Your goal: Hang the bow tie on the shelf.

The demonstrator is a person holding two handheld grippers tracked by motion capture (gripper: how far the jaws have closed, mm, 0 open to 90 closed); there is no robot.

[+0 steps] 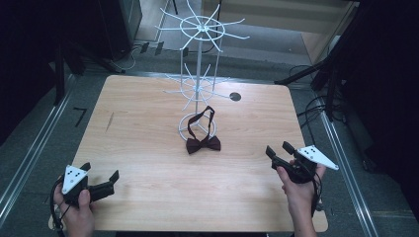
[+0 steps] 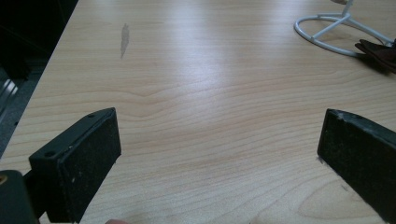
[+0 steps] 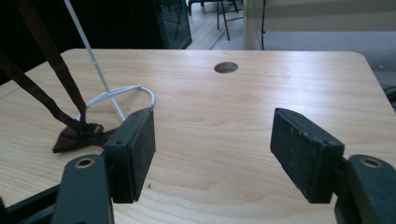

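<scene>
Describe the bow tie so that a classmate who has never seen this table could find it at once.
Start at the wooden table and find the tall white wire stand near its middle. At the stand's round base lies the bow tie, with its strap looped up over a low arm. It is the table's one soft, dark red thing.

We are looking at a light wood table (image 1: pixel 148 123) filling the centre of the frame, with a round cable hole (image 1: pixel 235 97) near its upper right edge. Grey floor (image 1: pixel 39 148) is showing left and right, with metal rails (image 1: pixel 29 158) running diagonally. Dark cabinets (image 1: pixel 74 29) are sitting upper left. Cables (image 1: pixel 311 106) are lying at right. Light is glaring across the tabletop.
</scene>
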